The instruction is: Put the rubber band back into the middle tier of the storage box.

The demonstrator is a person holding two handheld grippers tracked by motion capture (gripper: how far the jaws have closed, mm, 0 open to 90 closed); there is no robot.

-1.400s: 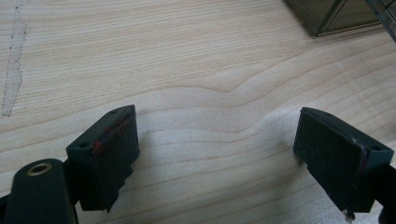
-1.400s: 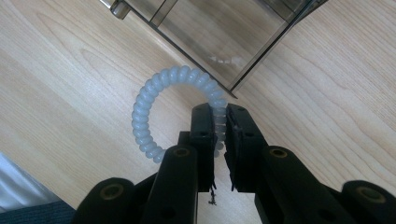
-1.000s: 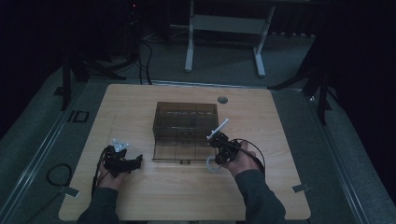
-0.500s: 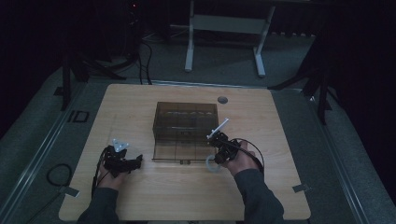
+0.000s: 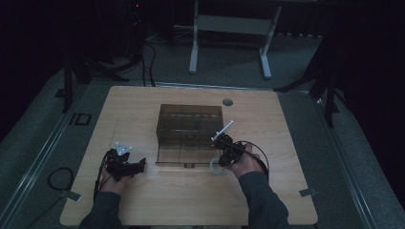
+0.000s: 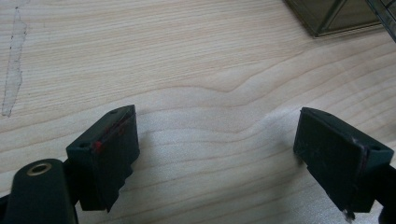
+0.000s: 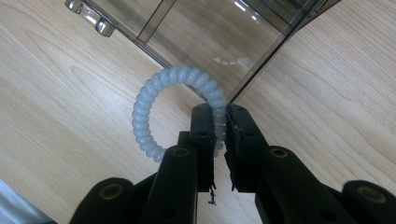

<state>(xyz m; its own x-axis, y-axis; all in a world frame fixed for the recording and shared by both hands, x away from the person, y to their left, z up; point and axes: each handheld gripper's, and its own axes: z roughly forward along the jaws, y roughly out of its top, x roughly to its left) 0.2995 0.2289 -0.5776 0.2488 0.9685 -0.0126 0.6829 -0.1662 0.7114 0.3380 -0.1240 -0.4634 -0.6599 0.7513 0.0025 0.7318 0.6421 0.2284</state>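
Observation:
A pale blue spiral hair tie hangs in a ring just in front of the smoky clear box's near corner. My right gripper is shut on the ring's right side. From above, the hair tie sits by the box's front right edge, under my right gripper. My left gripper stands open over bare wood, nothing between its jaws; the high view shows that left gripper left of the box's open front flap.
The box is divided into compartments, and its flap lies open on the wooden table. A round grommet sits near the far edge. Two small clear knobs stick out from the flap. A tape strip marks the wood.

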